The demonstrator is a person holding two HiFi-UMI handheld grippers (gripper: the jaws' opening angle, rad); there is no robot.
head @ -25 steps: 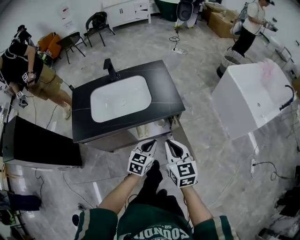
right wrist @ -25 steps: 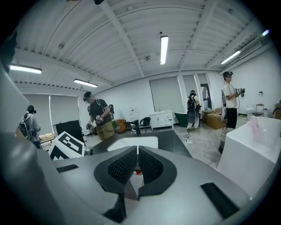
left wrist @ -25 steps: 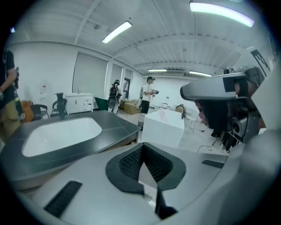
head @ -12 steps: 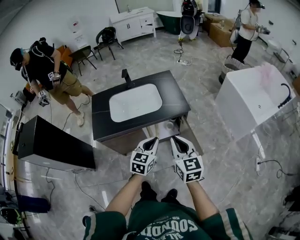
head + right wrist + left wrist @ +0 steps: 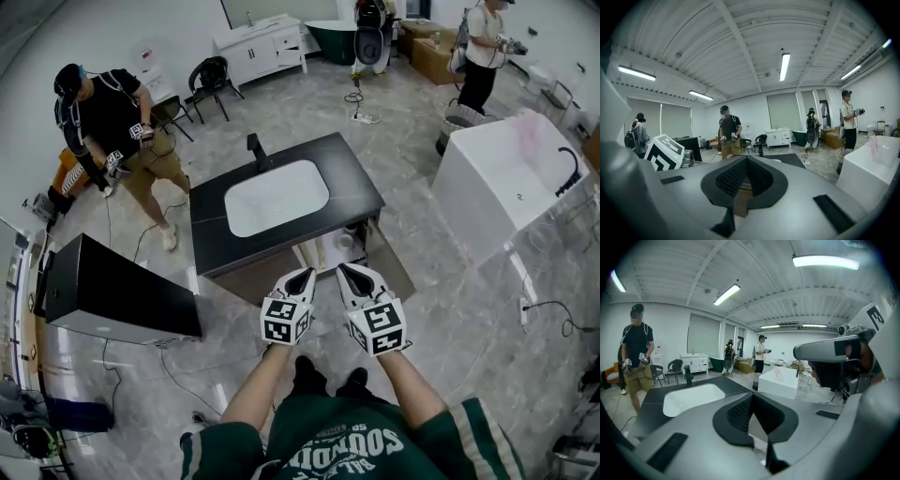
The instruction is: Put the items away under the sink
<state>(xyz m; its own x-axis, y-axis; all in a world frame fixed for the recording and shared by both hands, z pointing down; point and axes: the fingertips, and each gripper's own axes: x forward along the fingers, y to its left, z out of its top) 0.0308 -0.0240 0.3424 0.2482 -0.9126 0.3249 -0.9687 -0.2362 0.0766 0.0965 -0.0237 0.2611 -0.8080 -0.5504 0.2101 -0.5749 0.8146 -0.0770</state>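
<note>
The sink unit has a black counter (image 5: 358, 195), a white basin (image 5: 277, 197) and a black faucet (image 5: 256, 150). Its cupboard door (image 5: 392, 270) stands open at the front right, and pale items (image 5: 330, 251) show inside, too small to name. My left gripper (image 5: 305, 276) and right gripper (image 5: 345, 272) are side by side just before the opening, both shut with nothing between their jaws. In the left gripper view the basin (image 5: 691, 397) lies beyond the shut left gripper (image 5: 751, 397). The right gripper (image 5: 746, 159) looks over the counter.
A black box-shaped unit (image 5: 112, 291) stands on the floor at the left. A white bathtub (image 5: 506, 187) sits at the right. A person (image 5: 112, 122) stands beyond the sink's left side, another (image 5: 478, 47) far right. Cables (image 5: 548, 314) trail on the floor.
The view has pulled back, so the sink unit sits farther off and more central. The person at the left has stood up and come closer. Both grippers stay shut, side by side.
</note>
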